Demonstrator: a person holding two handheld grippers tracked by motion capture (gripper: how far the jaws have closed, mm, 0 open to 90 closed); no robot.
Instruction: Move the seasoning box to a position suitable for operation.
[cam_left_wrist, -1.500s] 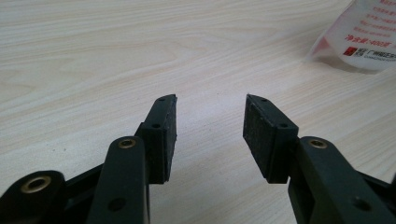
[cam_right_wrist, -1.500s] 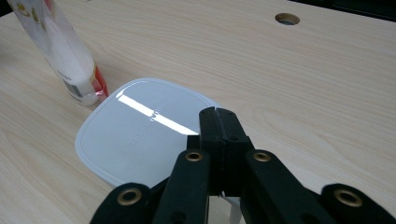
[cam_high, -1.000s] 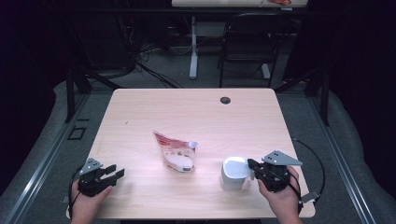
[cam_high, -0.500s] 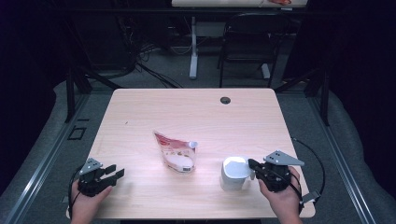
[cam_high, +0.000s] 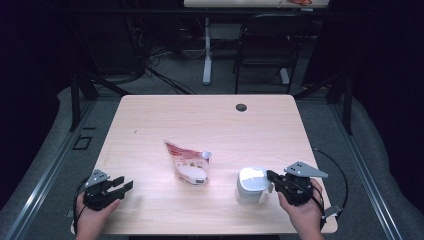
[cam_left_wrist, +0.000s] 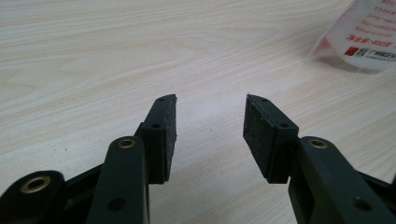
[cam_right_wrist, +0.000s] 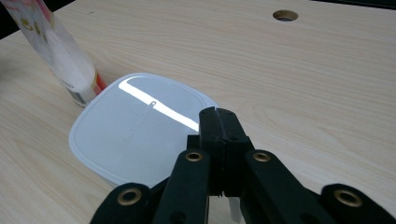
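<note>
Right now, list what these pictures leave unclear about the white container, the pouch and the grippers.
- White container: contents hidden under its lid, right gripper view.
- Pouch: cut off by the frame edge in the left gripper view; print too small in the high view.
- Right gripper: jaws together; whether they pinch the container's rim is hidden behind them.

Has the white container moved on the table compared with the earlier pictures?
No. The white container keeps its place relative to the round hole in the table and to the pouch beside it.
</note>
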